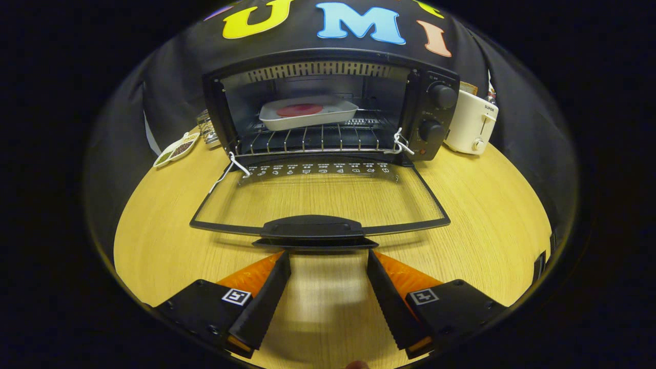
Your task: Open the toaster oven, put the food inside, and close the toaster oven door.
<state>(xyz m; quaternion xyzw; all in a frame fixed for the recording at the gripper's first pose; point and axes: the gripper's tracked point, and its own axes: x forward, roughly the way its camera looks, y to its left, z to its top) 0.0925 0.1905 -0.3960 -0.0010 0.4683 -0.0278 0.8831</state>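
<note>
- While the jaws [329, 256] stand released with nothing between them, the oven [328, 107] sits beyond them on the wooden surface [487, 215].
- Its door [320, 197] lies folded down flat toward the jaws, handle [312, 228] just ahead of the fingertips, apart from them.
- Food [300, 109] rests in a white tray [307, 114] on the rack [318, 138] inside.
- A white toaster [471, 128] stands just right of the oven; small dishes [177, 150] lie to its left.

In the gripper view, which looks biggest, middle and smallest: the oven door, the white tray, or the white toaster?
1. Oven door, though it lies nearest the open tongs.
2. White tray, inside the oven.
3. White toaster; nearly tray-sized, so 2 and 3 are unsure.
</note>
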